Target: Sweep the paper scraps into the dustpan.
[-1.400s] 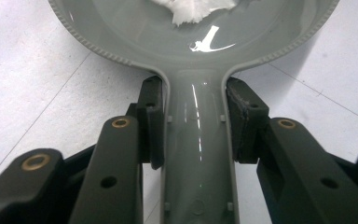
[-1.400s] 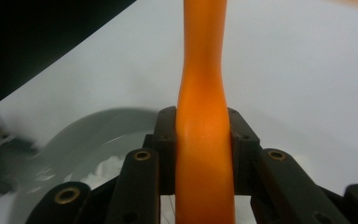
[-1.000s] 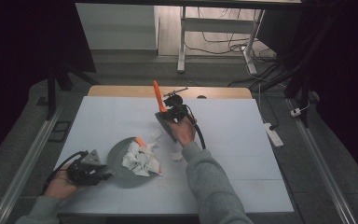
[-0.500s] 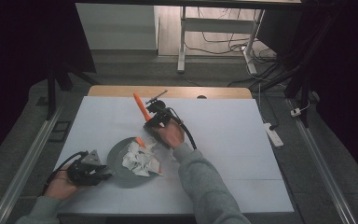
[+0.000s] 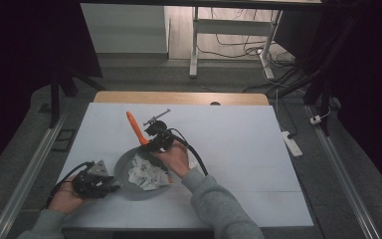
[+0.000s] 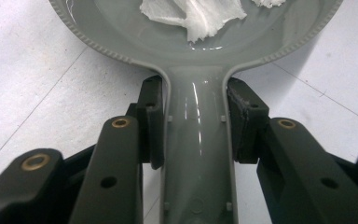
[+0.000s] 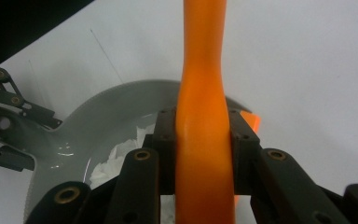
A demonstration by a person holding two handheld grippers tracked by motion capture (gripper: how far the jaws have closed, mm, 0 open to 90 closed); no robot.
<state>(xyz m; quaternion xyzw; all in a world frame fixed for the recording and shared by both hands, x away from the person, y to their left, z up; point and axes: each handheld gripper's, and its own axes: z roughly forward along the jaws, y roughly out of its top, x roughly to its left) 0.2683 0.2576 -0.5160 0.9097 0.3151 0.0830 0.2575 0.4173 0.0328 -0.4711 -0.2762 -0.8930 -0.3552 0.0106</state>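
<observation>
Lower left of the high view: left hand-held gripper [image 5: 110, 184] is clamping one grey pan [image 5: 124, 169] by its handle; right hand-held gripper [image 5: 151, 144] is pinching one orange tool [image 5: 137, 128]. White crumpled paper [image 5: 146, 172] is sitting in the pan on the tabletop [image 5: 238, 144].

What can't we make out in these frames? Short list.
- Orange tool: right gripper view cuts off both ends, so its type is unclear; in the high view its lower end sits behind the right gripper.
- Grey pan: left gripper view's top edge crops the bowl; handle end runs off the bottom.
- White crumpled paper: too small in the high view to identify, partly covered by the right hand.
</observation>
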